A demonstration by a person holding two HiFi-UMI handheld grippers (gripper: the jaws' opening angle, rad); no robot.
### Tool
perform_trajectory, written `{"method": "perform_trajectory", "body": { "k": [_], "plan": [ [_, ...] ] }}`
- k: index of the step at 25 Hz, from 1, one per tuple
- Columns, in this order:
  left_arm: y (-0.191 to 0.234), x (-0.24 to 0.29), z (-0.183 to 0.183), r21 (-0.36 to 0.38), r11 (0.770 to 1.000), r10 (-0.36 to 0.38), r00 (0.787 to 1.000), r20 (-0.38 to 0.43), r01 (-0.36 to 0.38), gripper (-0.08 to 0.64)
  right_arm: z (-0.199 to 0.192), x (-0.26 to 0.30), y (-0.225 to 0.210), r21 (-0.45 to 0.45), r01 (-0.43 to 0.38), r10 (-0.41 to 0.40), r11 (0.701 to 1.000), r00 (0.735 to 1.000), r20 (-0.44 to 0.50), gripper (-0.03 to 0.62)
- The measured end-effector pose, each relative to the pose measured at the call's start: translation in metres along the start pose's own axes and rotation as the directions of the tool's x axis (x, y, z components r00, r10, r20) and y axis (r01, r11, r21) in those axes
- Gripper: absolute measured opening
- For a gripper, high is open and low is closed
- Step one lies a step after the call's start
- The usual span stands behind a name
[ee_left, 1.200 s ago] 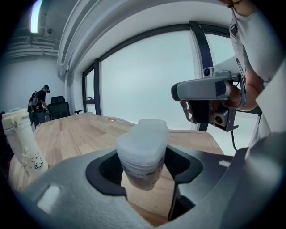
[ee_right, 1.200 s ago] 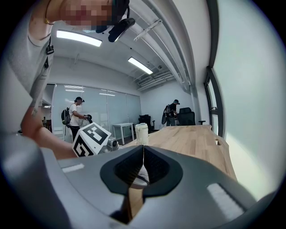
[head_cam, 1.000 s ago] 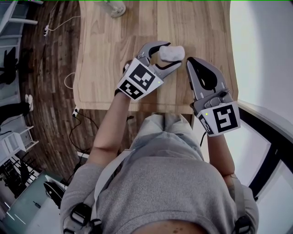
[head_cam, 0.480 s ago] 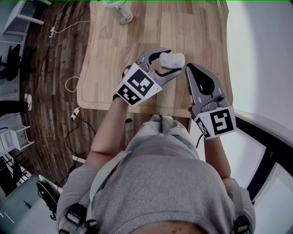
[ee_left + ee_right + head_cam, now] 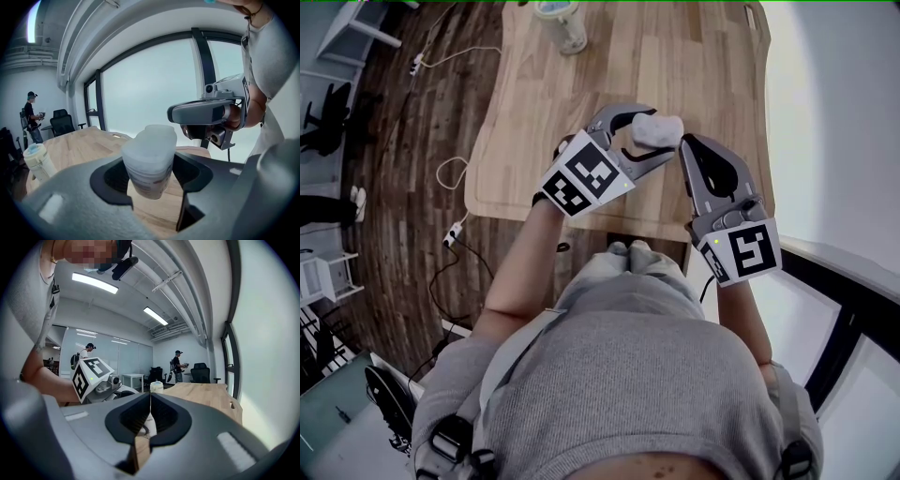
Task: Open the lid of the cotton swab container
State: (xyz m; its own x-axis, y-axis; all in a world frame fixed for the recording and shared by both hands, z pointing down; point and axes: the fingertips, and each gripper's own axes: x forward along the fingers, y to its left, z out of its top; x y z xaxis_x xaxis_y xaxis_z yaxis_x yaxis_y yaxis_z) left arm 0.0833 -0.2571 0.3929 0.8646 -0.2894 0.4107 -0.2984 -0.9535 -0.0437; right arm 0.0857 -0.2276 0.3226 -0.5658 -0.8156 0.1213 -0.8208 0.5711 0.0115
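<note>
Frosted white plastic is seen throughout the cotton swab container (image 5: 656, 128), which is clamped on both sides by the left claw (image 5: 651, 134) and held clear of the wooden tabletop (image 5: 581, 103). Its lid is seated on top as a narrower, stepped cap, and a darker printed band is wrapped round the lower body; the print cannot be read. The right claw (image 5: 687, 142) is carried with its jaws pressed together and empty, its tip just beside the container.
</note>
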Motion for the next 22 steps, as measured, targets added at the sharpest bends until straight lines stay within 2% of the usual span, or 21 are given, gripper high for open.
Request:
{"method": "perform_trajectory", "body": {
  "k": [9,17,22],
  "plan": [
    [-0.009,-0.016,0.006,-0.004,1.000,0.004,1.000,0.004,-0.004,0.272,0.013,-0.003,0.014,-0.040,-0.043,0.043,0.998,0.999,0.008,0.005],
    [-0.017,-0.027,0.004,0.003,1.000,0.004,1.000,-0.001,-0.004,0.272,0.020,-0.003,0.032,-0.087,-0.142,0.143,0.986,0.990,0.006,0.037],
    [-0.024,-0.031,0.005,0.012,1.000,-0.002,1.000,0.002,0.002,0.272,0.031,-0.002,0.049,-0.156,-0.230,0.234,0.961,0.972,0.007,0.084]
  ]
}}
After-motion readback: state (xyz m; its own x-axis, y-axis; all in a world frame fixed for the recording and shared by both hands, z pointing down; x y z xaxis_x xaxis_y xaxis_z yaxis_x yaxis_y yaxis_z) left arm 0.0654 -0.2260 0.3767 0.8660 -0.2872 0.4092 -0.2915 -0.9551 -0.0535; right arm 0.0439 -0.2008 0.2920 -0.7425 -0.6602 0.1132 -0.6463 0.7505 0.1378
